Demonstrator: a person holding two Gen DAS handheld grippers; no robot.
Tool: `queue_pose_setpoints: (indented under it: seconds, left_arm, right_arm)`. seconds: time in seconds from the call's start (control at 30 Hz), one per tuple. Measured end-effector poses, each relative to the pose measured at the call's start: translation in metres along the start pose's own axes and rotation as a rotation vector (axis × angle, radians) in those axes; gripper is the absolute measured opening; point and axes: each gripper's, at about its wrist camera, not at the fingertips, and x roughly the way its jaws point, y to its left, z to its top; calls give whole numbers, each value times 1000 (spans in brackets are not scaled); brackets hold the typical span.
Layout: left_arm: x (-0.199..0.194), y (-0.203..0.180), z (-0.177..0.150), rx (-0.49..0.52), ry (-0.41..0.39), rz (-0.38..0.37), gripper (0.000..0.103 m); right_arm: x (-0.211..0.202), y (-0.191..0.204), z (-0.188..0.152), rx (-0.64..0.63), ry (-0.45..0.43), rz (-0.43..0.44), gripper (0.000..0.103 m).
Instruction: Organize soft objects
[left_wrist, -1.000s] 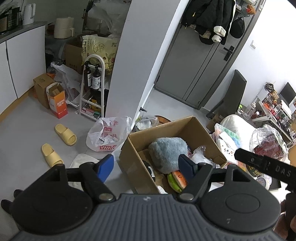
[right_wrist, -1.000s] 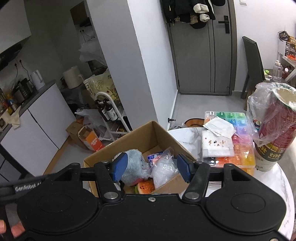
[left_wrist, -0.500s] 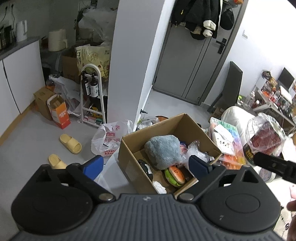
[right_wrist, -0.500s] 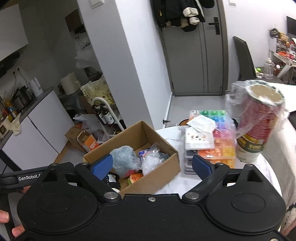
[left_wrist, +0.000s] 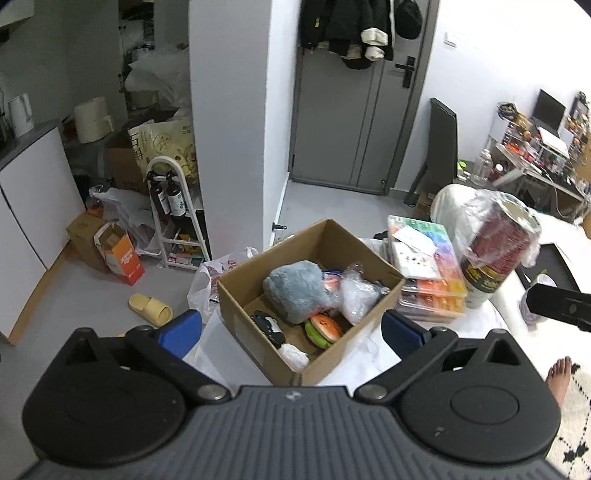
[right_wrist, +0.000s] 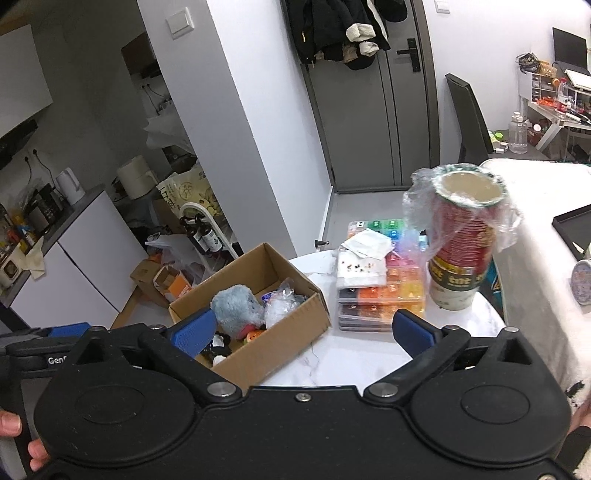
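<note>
Fingers on both grippers stand spread wide and hold nothing: the left gripper (left_wrist: 290, 326) and the right gripper (right_wrist: 303, 330) both hover above the box (left_wrist: 369, 325) on the white table (right_wrist: 354, 358). A second ago each pair stood much narrower, and the cameras sat lower and closer to the box; since then both have drawn up and back while opening. That reads as a release or a reset, so the next grasp has probably not begun.

Soft things lie in the box: a grey plush (left_wrist: 295, 291), a crinkled plastic bag (left_wrist: 356, 299), a burger toy (left_wrist: 325, 328) and a black-and-white toy (left_wrist: 267, 326). Just beside the box sits a stack of coloured organisers (right_wrist: 384, 295), and next to that a wrapped sleeve of cups (right_wrist: 461, 251).

Legible writing is scarce: "Gen" shows on the left gripper's body (right_wrist: 55, 360) in the right view. The cup print and the large bag (left_wrist: 162, 144) on the floor carry characters too blurred to read.
</note>
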Motion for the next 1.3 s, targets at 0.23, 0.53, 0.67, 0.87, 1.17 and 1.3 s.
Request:
queue_pose_setpoints:
  seconds: [0.23,0.53,0.67,0.87,1.17,1.3]
  left_arm:
    - [-22,-20,-7,30,2,-14,103]
    - [-49,-37,-18,61,0,-33,103]
    - [-59,-43,-27,66,-2,-35,103]
    - [-70,-47,-42,55,-15,-16,103]
    - [-83,-55,-70,69,-17,-21,103]
    - [-88,-57,-80,70,-13,-34,103]
  right_arm:
    - [-31,-17,-7,33,-19,-25,103]
    - [-59,-29,-19,38,-45,-48,103]
    - [-66,-27,-25,17,-50,-77,103]
    - [-76,-28,-40,6,-59,-78,103]
    - [-90,-31,-67,7,-67,-78,103]
    - [-97,-34,-79,3,-78,-92,103]
